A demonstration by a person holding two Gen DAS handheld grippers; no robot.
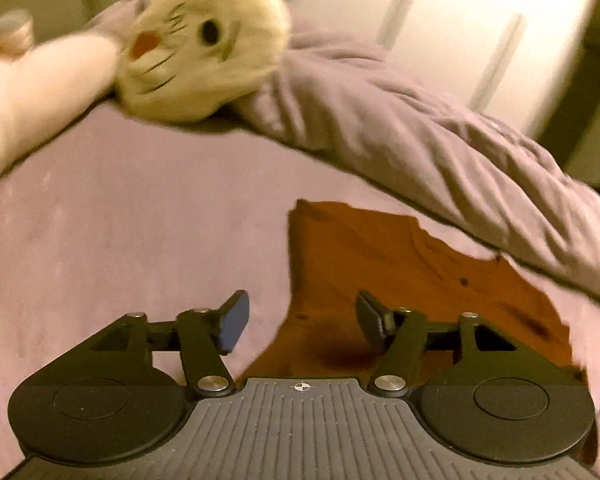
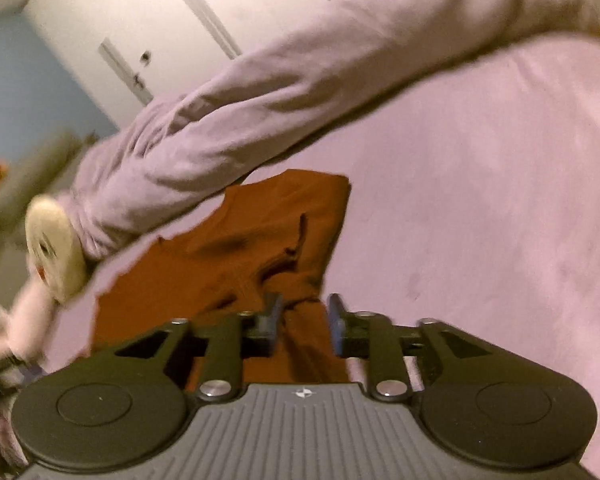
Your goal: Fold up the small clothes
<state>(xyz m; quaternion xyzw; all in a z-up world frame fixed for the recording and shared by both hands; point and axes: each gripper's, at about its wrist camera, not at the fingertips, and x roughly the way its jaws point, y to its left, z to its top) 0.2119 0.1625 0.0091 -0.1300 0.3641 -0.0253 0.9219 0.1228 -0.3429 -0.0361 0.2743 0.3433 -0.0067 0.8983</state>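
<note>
A rust-orange garment [image 1: 400, 280] lies partly folded on the lilac bedsheet [image 1: 120, 220], near a rumpled duvet [image 1: 400, 120]. Our left gripper [image 1: 300, 320] gapes wide, our right gripper [image 2: 302, 320] narrower; neither holds cloth. Next we should pinch matching corners evenly.

Rust-orange garment [image 1: 400, 276] on pale lilac sheet [image 1: 120, 220], cream plush toy [image 1: 204, 48] with black eye.

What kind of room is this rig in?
Likely a bedroom. A bed sheet with a rumpled duvet and a plush toy on it, wardrobe doors behind, and an orange garment laid out for folding.
</note>
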